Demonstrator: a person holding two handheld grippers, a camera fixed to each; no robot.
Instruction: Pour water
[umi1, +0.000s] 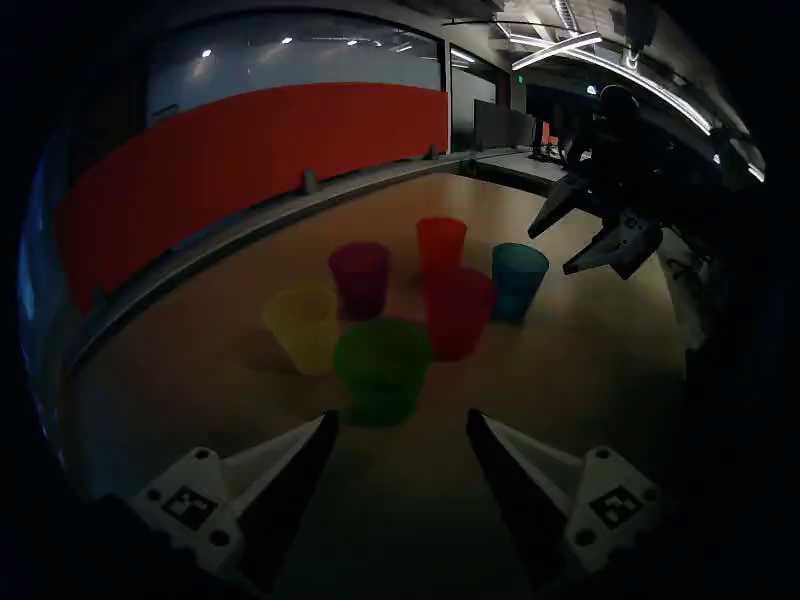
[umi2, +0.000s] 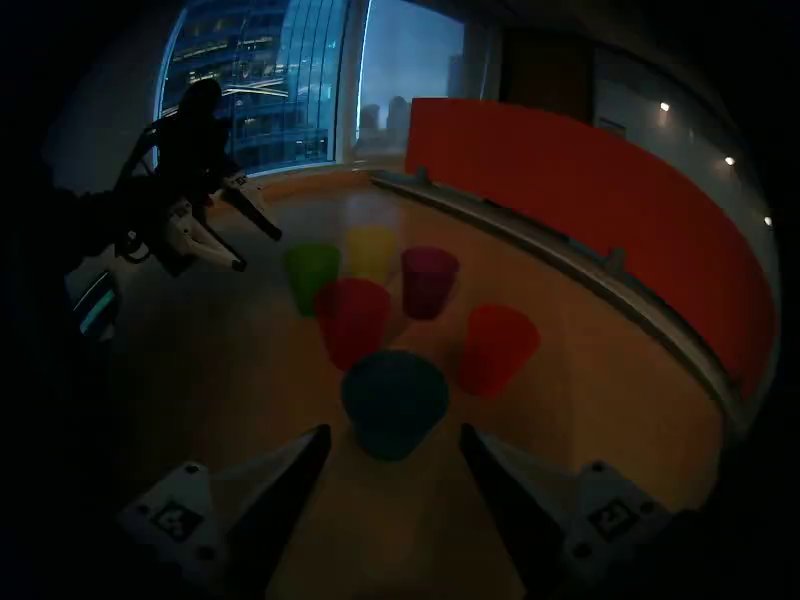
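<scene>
Standing on the table (umi1: 580, 390): six plastic cups in a tight cluster, all upright with mouths up.
Near cups, left gripper view: green cup (umi1: 382, 365) closest; yellow cup (umi1: 303, 325) just to its left; red cup (umi1: 458, 310) just to its right and a little farther back.
Far cups, left gripper view: purple cup (umi1: 359, 275) behind the yellow and green ones; orange-red cup (umi1: 441, 243) behind the red one; teal cup (umi1: 519, 278) at the right edge of the cluster.
Water: the light is too dim to tell whether any cup holds any.
Left gripper (umi1: 400, 414): fingers spread wide and holding nothing, low over the table. The green cup stands just ahead, in line with the gap, with space on both sides.
Right gripper (umi2: 393, 428): fingers also spread wide and empty. The teal cup's base sits just between the tips, clear of both fingers.
Across the cluster: each gripper appears in the other's view, raised above the table beyond the cups, fingers apart and tips angled downward.
Background: a red partition (umi1: 250, 150) runs along the table's far edge; tall windows (umi2: 260, 80) stand behind the left gripper in the right gripper view.
</scene>
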